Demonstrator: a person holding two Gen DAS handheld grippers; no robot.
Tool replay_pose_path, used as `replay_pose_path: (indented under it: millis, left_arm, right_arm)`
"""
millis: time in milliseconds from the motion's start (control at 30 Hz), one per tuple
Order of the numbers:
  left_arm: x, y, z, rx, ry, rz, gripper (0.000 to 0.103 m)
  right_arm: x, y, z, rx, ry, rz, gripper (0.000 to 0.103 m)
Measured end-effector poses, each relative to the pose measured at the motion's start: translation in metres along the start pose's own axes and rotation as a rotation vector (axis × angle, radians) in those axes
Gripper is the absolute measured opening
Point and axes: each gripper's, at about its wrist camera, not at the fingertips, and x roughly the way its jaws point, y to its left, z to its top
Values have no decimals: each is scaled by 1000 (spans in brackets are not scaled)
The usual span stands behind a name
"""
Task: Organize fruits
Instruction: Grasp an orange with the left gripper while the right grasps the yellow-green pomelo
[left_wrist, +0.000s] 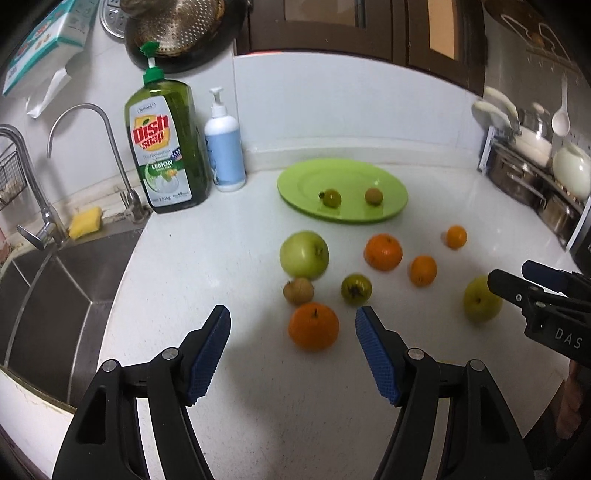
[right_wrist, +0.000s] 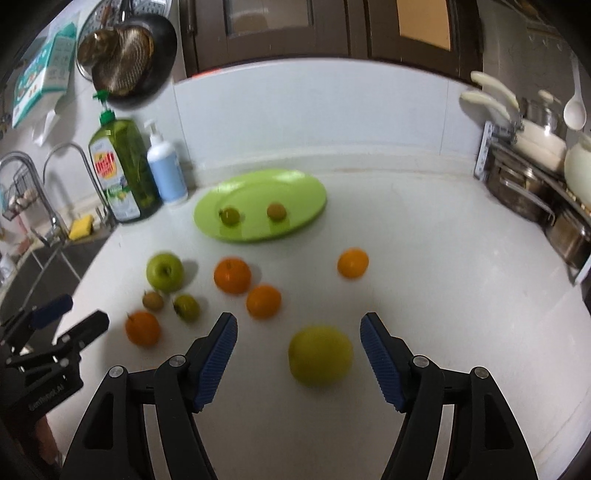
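A green plate (left_wrist: 343, 177) at the back of the white counter holds a small green fruit (left_wrist: 331, 198) and a small brown fruit (left_wrist: 373, 196). Loose on the counter lie a green apple (left_wrist: 303, 254), several oranges such as the near one (left_wrist: 313, 325), a brown fruit (left_wrist: 298, 291), a green tomato-like fruit (left_wrist: 356, 289) and a yellow-green apple (right_wrist: 320, 355). My left gripper (left_wrist: 293, 325) is open, with the near orange just ahead between its fingers. My right gripper (right_wrist: 299, 332) is open, the yellow-green apple between its fingers.
A dish soap bottle (left_wrist: 166, 147) and a white pump bottle (left_wrist: 224, 147) stand at the back left beside the taps (left_wrist: 122, 177) and the sink (left_wrist: 55, 295). A yellow sponge (left_wrist: 85, 220) lies by the sink. Pots on a rack (left_wrist: 535, 173) stand at the right.
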Motion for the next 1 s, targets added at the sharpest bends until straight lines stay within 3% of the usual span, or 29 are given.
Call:
replay_pose_path:
  millis: [367,667,767,1000]
  left_arm:
    - [26,-10,-11,31,59,-31,66]
    - [46,-15,-8,52,92,-45,54]
    - [49,-14,-7,50,101,-48,48]
    - [56,-14,-7,48,117,-51,44]
  right_arm:
    - [25,-15,-20,57,94,-14,69]
    - [36,-20,-19,79,110,1,60]
    - [40,-22,-18,86,120,4,52]
    - [42,-20,-17,76,120,3,49]
